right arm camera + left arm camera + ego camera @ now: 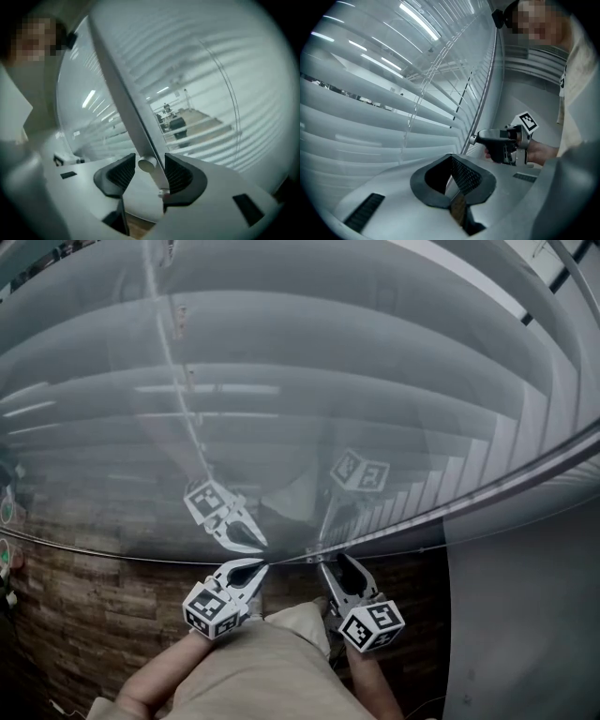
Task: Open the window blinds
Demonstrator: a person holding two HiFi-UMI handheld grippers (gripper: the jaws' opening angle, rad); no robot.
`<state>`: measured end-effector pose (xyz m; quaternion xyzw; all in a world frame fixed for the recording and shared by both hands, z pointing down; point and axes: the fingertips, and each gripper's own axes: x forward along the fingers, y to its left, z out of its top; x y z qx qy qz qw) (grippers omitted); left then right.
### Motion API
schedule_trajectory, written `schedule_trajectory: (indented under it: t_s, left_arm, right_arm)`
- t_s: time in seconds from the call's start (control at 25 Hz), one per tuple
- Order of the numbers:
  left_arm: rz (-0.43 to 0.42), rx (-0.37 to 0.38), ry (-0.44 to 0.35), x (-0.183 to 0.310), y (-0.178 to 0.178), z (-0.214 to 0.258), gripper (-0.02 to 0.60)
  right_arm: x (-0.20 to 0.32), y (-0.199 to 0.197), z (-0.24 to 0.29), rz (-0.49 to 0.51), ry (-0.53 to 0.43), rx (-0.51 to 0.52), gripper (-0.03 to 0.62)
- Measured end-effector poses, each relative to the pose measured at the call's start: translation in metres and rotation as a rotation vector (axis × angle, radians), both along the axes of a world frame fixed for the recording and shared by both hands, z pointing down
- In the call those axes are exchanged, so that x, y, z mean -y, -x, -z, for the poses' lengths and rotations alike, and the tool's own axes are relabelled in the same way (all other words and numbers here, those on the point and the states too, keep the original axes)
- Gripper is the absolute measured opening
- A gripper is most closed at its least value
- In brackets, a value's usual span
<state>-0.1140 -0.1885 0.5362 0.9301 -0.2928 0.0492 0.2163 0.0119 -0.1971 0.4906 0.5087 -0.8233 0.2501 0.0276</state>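
At the left, the person's left gripper (262,566) is hovering with its tips close to the bottom edge of the clear glass pane (441,456). Its 2 jaws are resting clenched together, and nothing is showing clearly as held between them. Just to its right, the right gripper (335,562) is pointing at the grey upright frame strip (117,93) and is sitting released. Its 2 ribbed black pads (123,172) are standing apart on either side of a small white round knob (146,164) that is sticking out by that strip, and neither pad is seeming to press on it.

The white horizontal-slat window blinds (213,61) are hanging behind the glass, directly ahead of both grippers and spreading right of the strip. In the right gripper view, an office room is showing through the gaps between the lower slats. In the left gripper view, the slats are looking broad and closely lapped. The blinds are therefore appearing only partly tilted open, so the task is looking partway done. What is remaining is probably gripping the knob again and turning it further, though that the knob drives the slats is a guess.
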Motion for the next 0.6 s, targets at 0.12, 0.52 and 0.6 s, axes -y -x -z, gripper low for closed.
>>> schedule_trajectory:
  t_s: [0.12, 0.52, 0.6]
  left_arm:
    - [0.006, 0.005, 0.001, -0.001, 0.002, 0.0, 0.014]
    - [-0.003, 0.003, 0.007, -0.006, 0.0, 0.0, 0.015]
    - [-0.007, 0.002, 0.007, -0.004, 0.001, -0.002, 0.015]
  right_arm:
    - [-0.004, 0.012, 0.003, 0.045, -0.104, -0.383, 0.181]
    - [-0.003, 0.004, -0.01, -0.015, 0.119, 0.172, 0.117]
    - [-0.001, 0.004, -0.013, -0.018, 0.185, 0.37, 0.115]
